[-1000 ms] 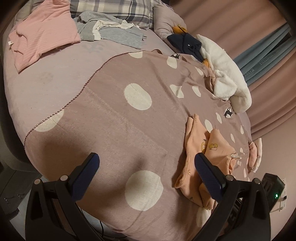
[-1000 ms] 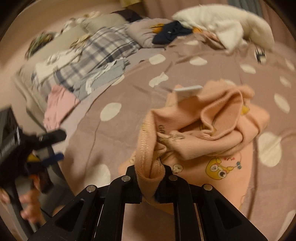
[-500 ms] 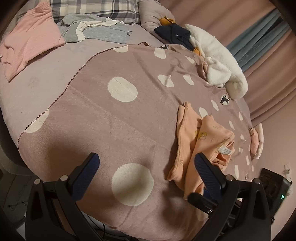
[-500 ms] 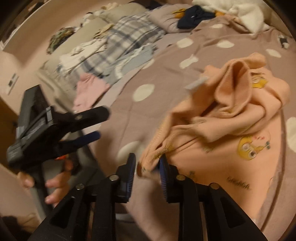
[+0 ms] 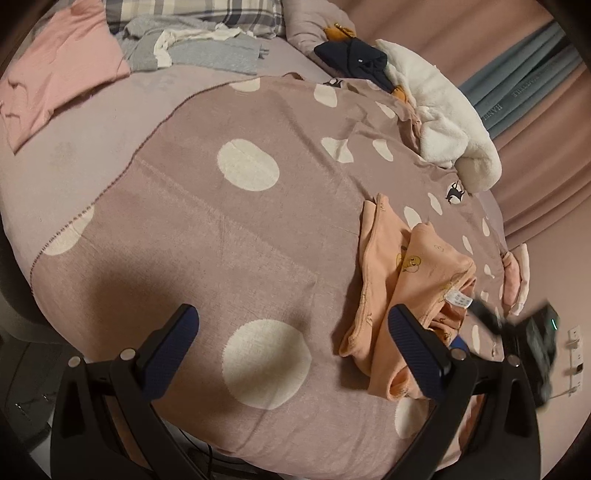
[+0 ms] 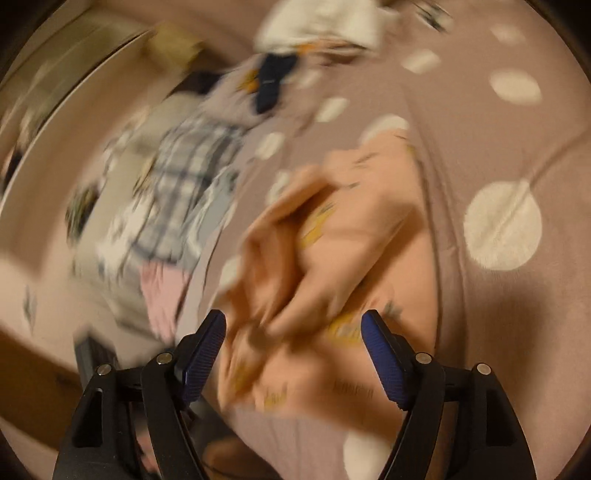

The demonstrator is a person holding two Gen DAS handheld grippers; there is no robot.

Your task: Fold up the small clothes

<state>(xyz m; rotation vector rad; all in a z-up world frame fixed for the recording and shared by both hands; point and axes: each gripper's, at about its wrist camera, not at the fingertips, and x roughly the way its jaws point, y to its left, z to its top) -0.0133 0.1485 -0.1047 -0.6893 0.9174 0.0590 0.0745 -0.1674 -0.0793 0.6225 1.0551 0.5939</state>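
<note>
A small peach garment with yellow cartoon prints (image 5: 406,288) lies crumpled on the mauve polka-dot blanket (image 5: 240,229), near the bed's right front edge; a white label shows on it. My left gripper (image 5: 295,350) is open and empty, low over the blanket to the garment's left. My right gripper (image 6: 293,354) is open just above the same garment (image 6: 347,251); that view is motion-blurred. The right gripper also shows blurred in the left wrist view (image 5: 517,332), beyond the garment.
A pink top (image 5: 55,74), grey clothes (image 5: 207,51) and a plaid pillow (image 5: 192,11) lie at the bed's far side. A navy garment (image 5: 354,59) and a white fleece (image 5: 443,110) sit at the back right. Curtains (image 5: 535,110) hang beyond.
My right gripper opened and let go of the peach garment, which dropped onto the blanket. The right gripper has swung fast. The left gripper has moved closer over the bed.
</note>
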